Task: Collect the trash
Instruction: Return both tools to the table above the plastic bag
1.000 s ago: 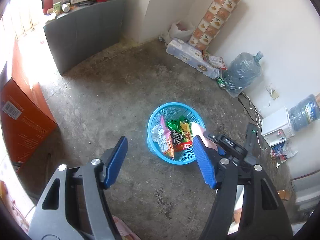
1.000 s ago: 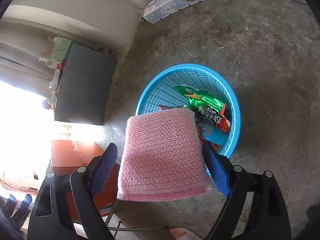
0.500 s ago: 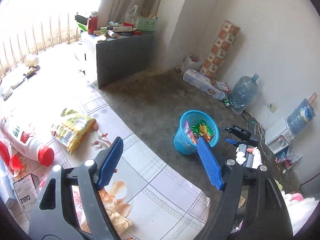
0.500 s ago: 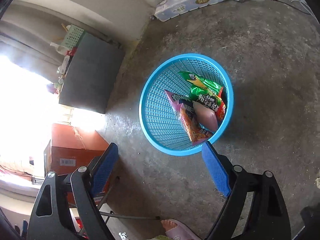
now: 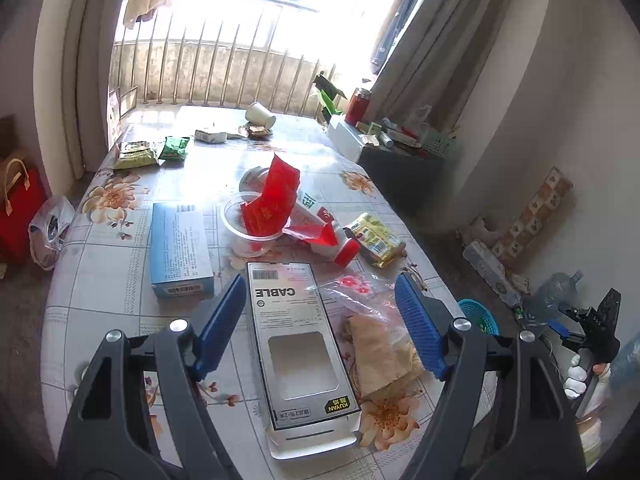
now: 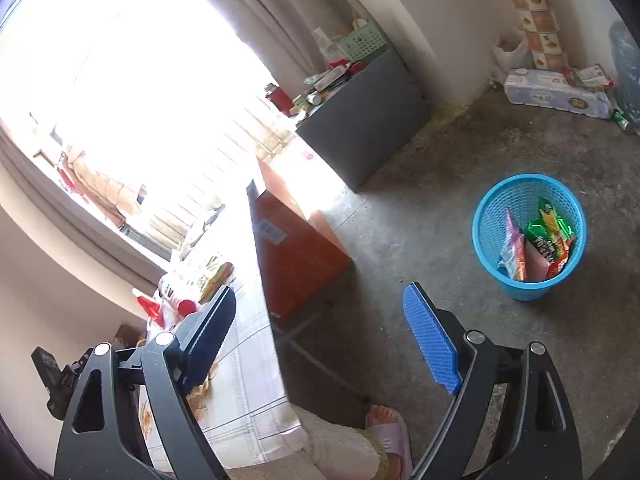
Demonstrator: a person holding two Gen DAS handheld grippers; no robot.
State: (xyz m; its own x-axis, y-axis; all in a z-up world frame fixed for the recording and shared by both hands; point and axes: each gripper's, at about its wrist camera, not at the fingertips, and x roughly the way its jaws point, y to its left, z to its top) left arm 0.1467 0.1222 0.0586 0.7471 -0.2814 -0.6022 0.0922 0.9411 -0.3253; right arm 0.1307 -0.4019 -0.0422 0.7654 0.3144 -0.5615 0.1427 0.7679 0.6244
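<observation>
My left gripper [image 5: 320, 324] is open and empty above the table [image 5: 120, 248], astride a white CABLE box [image 5: 296, 344]. A clear plastic bag with brown paper [image 5: 380, 344] lies just right of it. Farther back lie a red wrapper in a clear cup [image 5: 268, 208], a white bottle with a red cap [image 5: 332, 236], a yellow snack pack [image 5: 376, 240] and a blue box [image 5: 178, 252]. My right gripper [image 6: 320, 340] is open and empty above the floor beside the table. The blue trash basket [image 6: 528, 236] holds several wrappers; it also shows in the left wrist view [image 5: 478, 316].
Green snack packs [image 5: 152, 152], a paper cup [image 5: 260, 114] and a small box lie at the table's far end. An orange carton [image 6: 296, 252] and a dark cabinet [image 6: 360, 128] stand on the floor. The person's sandalled foot [image 6: 388, 436] is below my right gripper.
The pink bubble-wrap pouch left my right gripper and now lies in the basket. My right gripper pulled back from the basket. My left gripper swung from the basket to above the table.
</observation>
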